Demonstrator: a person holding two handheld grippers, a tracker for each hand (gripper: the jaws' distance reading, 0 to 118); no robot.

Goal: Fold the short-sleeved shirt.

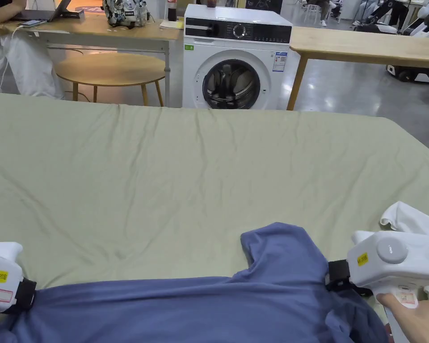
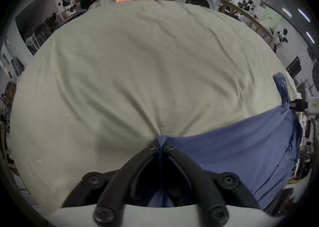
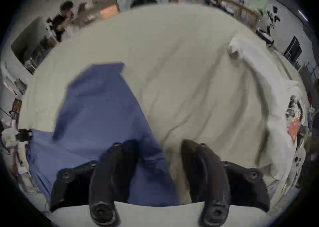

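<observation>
A blue short-sleeved shirt point(image 1: 187, 308) lies stretched along the near edge of the green-sheeted table point(image 1: 200, 169), one sleeve point(image 1: 276, 245) pointing away from me. My left gripper point(image 1: 27, 295) holds the shirt's left end. In the left gripper view its jaws point(image 2: 160, 146) are pressed together on a pinch of blue shirt point(image 2: 233, 144). My right gripper point(image 1: 338, 278) is at the shirt's right end, beside the sleeve. In the right gripper view this gripper point(image 3: 158, 144) stands open, its left jaw over the blue shirt point(image 3: 96, 109) and its right jaw over the sheet.
A white garment point(image 1: 410, 221) lies bunched at the table's right edge, close to my right gripper. Beyond the table stand a washing machine point(image 1: 236, 62), a round wooden table point(image 1: 111, 69) and a long wooden table point(image 1: 365, 44). A person point(image 1: 3, 13) sits at the far-left desk.
</observation>
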